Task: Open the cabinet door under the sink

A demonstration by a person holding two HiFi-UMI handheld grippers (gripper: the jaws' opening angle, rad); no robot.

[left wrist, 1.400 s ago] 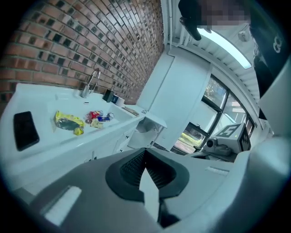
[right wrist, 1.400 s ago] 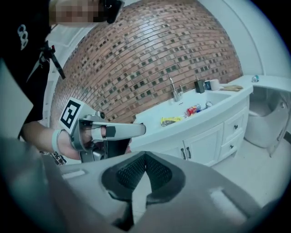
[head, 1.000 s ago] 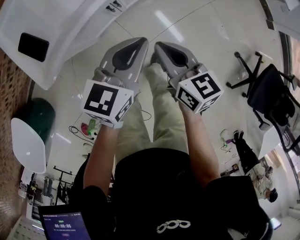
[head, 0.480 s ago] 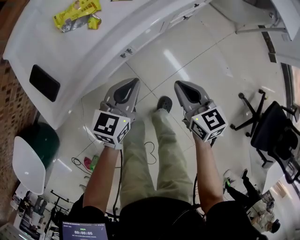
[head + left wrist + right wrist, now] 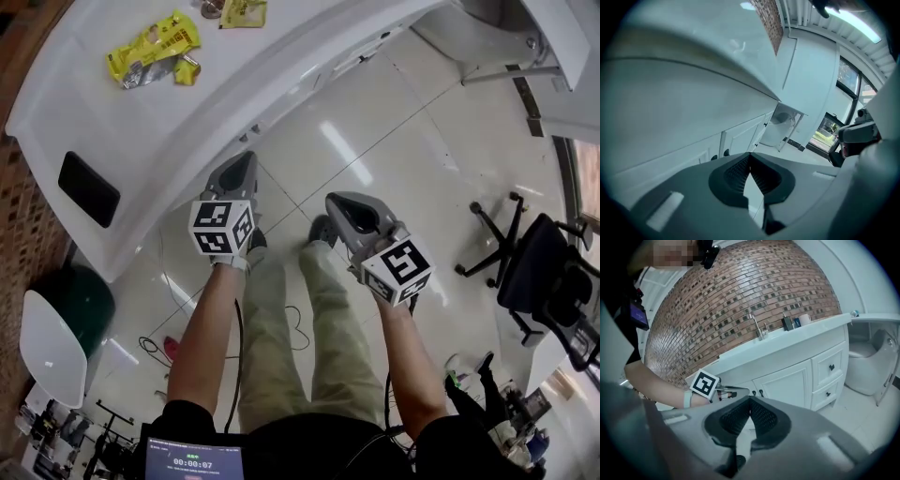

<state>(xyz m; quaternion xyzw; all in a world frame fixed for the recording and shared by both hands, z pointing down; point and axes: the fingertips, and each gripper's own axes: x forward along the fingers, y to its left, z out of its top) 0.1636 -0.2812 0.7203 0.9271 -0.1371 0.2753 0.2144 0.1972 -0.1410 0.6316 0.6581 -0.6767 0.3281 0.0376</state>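
The white vanity cabinet (image 5: 787, 380) stands under the counter with the tap (image 5: 758, 327); its doors are closed and carry dark knobs (image 5: 761, 393). In the left gripper view the same knobs (image 5: 714, 157) sit just beyond my left gripper (image 5: 750, 155), which is shut with nothing in it. From the right gripper view, the left gripper (image 5: 736, 392) reaches close to the knobs. My right gripper (image 5: 750, 399) is shut and empty, farther back from the cabinet. From the head view, the left gripper (image 5: 244, 159) is by the counter's edge and the right gripper (image 5: 336, 202) is over the floor.
Yellow snack packets (image 5: 155, 47) lie on the white counter (image 5: 187, 112). Two drawers (image 5: 829, 376) sit right of the doors, and a toilet (image 5: 869, 364) beyond them. A black office chair (image 5: 534, 253) stands at the right, a dark green bin (image 5: 82, 300) at the left, a cable (image 5: 295, 323) on the floor.
The view has lifted, bringing the counter and packets into sight. Both grippers have moved forward, the left one up to the counter's front; the two have spread apart.
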